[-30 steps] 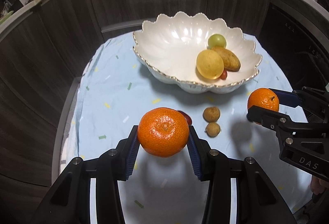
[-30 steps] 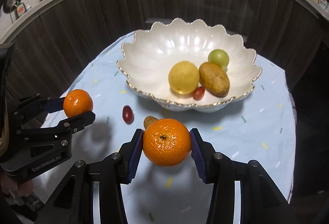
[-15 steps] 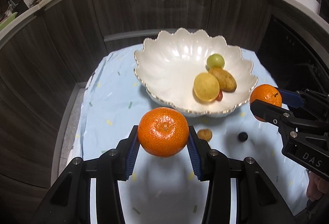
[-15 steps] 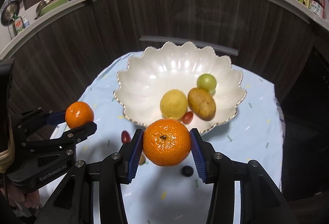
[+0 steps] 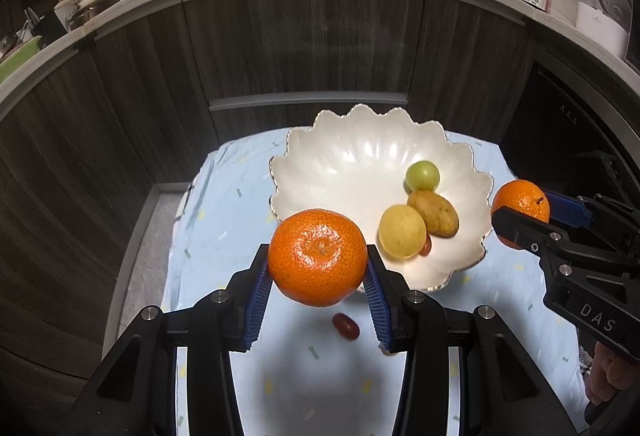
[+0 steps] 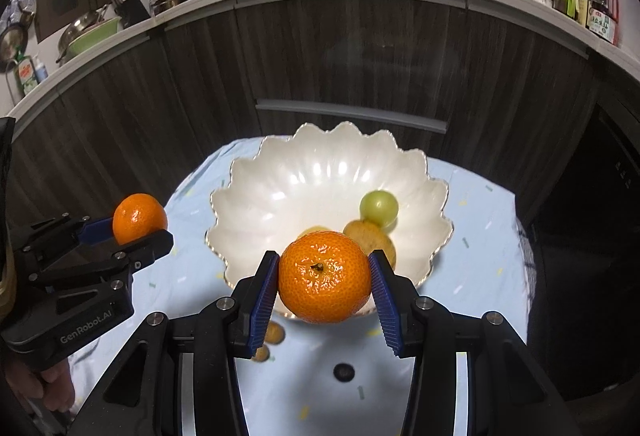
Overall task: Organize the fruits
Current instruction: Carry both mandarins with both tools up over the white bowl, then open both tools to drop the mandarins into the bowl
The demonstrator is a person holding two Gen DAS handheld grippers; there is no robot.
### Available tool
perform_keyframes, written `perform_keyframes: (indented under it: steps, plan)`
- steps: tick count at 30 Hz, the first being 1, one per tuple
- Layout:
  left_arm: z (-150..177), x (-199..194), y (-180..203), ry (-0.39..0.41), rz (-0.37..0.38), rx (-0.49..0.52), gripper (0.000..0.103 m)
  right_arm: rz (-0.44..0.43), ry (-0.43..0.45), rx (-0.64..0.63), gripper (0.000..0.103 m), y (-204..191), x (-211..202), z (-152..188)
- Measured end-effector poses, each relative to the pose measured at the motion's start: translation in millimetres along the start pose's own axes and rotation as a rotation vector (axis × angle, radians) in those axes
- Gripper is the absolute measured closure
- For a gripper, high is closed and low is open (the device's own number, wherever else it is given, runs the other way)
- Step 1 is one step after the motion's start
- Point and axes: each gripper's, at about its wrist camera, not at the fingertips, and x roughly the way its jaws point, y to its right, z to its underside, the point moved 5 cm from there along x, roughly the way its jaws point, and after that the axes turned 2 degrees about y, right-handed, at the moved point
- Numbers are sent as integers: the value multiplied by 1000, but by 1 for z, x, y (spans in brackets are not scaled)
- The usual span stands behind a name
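Observation:
My left gripper (image 5: 318, 262) is shut on a large mandarin (image 5: 318, 256), held in the air over the near left rim of the white scalloped bowl (image 5: 352, 160). My right gripper (image 6: 324, 278) is shut on a second mandarin (image 6: 324, 276) above the bowl's (image 6: 320, 172) near rim. Each gripper also shows in the other view: the right gripper (image 5: 520, 214) beside the bowl's right side, the left gripper (image 6: 139, 220) beside its left. In the bowl lie a green fruit (image 5: 422, 175), a brown fruit (image 5: 433, 213), a yellow fruit (image 5: 402, 231) and a small tomato (image 5: 426, 244).
On the light blue cloth (image 5: 224, 220) lie a red cherry tomato (image 5: 346, 326), two small brown fruits (image 6: 274, 334) and a small dark fruit (image 6: 344, 371). Dark cabinet fronts (image 5: 300, 44) stand close behind the round table. A person's hand (image 5: 604, 380) holds the right gripper.
Both grippers have risen with their mandarins and come closer to the bowl. The bowl and the loose fruits have slid down in both views.

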Motion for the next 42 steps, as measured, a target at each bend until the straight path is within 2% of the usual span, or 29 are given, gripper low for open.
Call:
perform_keyframes:
  steps: [15,25,42]
  plan:
    - [-33,9,-5,30,-14,-8,60,29,35,17,57,15,7,-29]
    - [-48,32,-12,20,-19,-27,60,41,48,13,57,19,21,-46]
    - [-65,83,-31,-2,-32,-58,60,56,19,20,57,29,75,-69]
